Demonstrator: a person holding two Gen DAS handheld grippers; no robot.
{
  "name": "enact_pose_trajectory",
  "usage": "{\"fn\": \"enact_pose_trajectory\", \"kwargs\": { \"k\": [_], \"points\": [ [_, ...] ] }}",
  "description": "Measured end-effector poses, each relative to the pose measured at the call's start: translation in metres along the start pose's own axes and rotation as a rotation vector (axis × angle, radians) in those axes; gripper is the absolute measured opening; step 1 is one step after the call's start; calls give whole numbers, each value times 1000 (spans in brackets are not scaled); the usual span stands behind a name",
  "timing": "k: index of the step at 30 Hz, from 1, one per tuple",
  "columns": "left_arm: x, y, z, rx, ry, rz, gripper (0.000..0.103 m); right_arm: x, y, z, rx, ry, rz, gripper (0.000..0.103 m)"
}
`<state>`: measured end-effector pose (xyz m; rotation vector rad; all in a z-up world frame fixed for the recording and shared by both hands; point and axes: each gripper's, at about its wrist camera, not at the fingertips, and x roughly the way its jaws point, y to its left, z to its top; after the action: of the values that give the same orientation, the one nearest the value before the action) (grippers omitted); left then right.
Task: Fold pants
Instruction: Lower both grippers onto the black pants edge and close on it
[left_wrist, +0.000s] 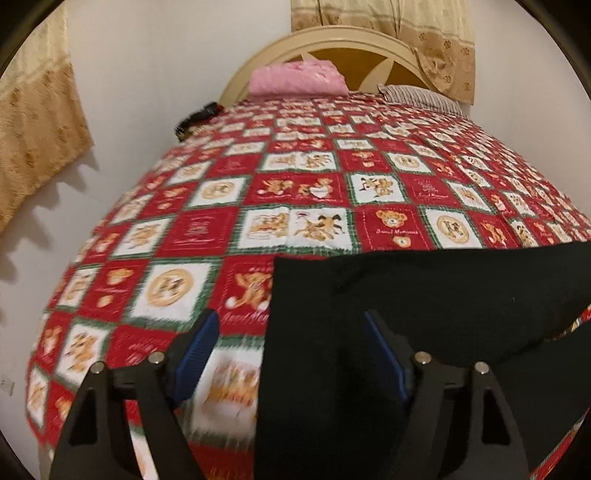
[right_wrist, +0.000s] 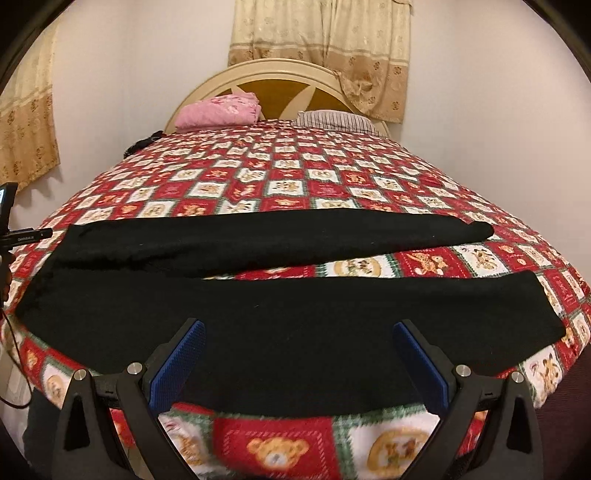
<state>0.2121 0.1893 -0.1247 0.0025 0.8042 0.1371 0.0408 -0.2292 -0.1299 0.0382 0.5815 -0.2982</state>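
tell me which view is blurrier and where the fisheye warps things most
Left wrist view: blurrier, with the bedspread smeared near the bottom edge. Right wrist view: sharper, the black pants mostly crisp, only the nearest squares soft. In both views the bed bulges like a dome, with dark lens corners.

Black, matt knit-cloth pants (right_wrist: 280, 314) lie on a red-and-white printed cotton-like bedspread (left_wrist: 295, 192). The matt black plastic left gripper (left_wrist: 291, 332) and right gripper (right_wrist: 297, 341) carry ribbed blue pads (right_wrist: 177, 365) and shiny metal pins. The cream headboard (right_wrist: 258, 74) looks smooth, painted wood.
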Motion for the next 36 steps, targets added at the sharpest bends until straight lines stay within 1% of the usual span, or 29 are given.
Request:
{"fn": "enact_pose_trajectory", "kwargs": {
  "k": [3, 5, 7, 8, 9, 10, 12, 14, 15, 16, 17, 18, 20, 21, 22, 25, 27, 29, 31, 32, 34, 36],
  "points": [
    [19, 0, 12, -13, 13, -39, 79, 12, -8, 6, -13, 8, -17, 101],
    [32, 2, 18, -19, 29, -52, 79, 19, -15, 10, -19, 7, -30, 97],
    [46, 7, 22, -27, 55, -70, 79, 26, -23, 14, -16, 23, -31, 85],
    [53, 9, 22, -35, 71, -73, 78, 31, -28, 16, -9, 33, -29, 83],
    [59, 11, 21, -43, 85, -74, 70, 33, -32, 17, -1, 39, -27, 78],
    [67, 14, 20, -55, 106, -85, 63, 36, -37, 18, 6, 46, -27, 77],
    [78, 20, 20, -83, 134, -109, 60, 39, -42, 19, 5, 48, -35, 76],
    [82, 26, 19, -122, 129, -157, 60, 41, -46, 19, -5, 46, -43, 75],
    [82, 28, 20, -127, 129, -166, 59, 42, -47, 18, -10, 49, -43, 71],
    [82, 28, 20, -130, 127, -171, 57, 44, -48, 18, -13, 55, -42, 66],
    [82, 27, 21, -125, 125, -176, 54, 46, -49, 19, -14, 62, -41, 65],
    [83, 26, 22, -115, 125, -183, 47, 49, -52, 20, -8, 73, -38, 64],
    [84, 24, 24, -93, 131, -181, 44, 54, -60, 22, 11, 85, -29, 61],
    [86, 24, 29, -81, 131, -181, 39, 57, -66, 25, 16, 90, -30, 58],
    [87, 24, 30, -74, 132, -180, 35, 57, -69, 28, 14, 89, -37, 58],
    [89, 25, 33, -75, 135, -196, 30, 59, -93, 44, 11, 68, -85, 58],
    [89, 24, 31, -70, 123, -211, 25, 63, -116, 56, 38, 76, -101, 58],
    [89, 24, 31, -73, 121, -216, 25, 68, -142, 68, 78, 83, -120, 58],
    [88, 24, 31, -72, 121, -229, 19, 74, -163, 77, 107, 84, -137, 58],
    [88, 23, 32, -70, 121, -229, 18, 80, -181, 84, 126, 86, -154, 58],
    [85, 20, 32, -50, 119, -224, 16, 92, -205, 93, 160, 102, -170, 58],
    [84, 19, 33, -38, 118, -217, 16, 105, -226, 101, 194, 117, -176, 58]
  ]
}}
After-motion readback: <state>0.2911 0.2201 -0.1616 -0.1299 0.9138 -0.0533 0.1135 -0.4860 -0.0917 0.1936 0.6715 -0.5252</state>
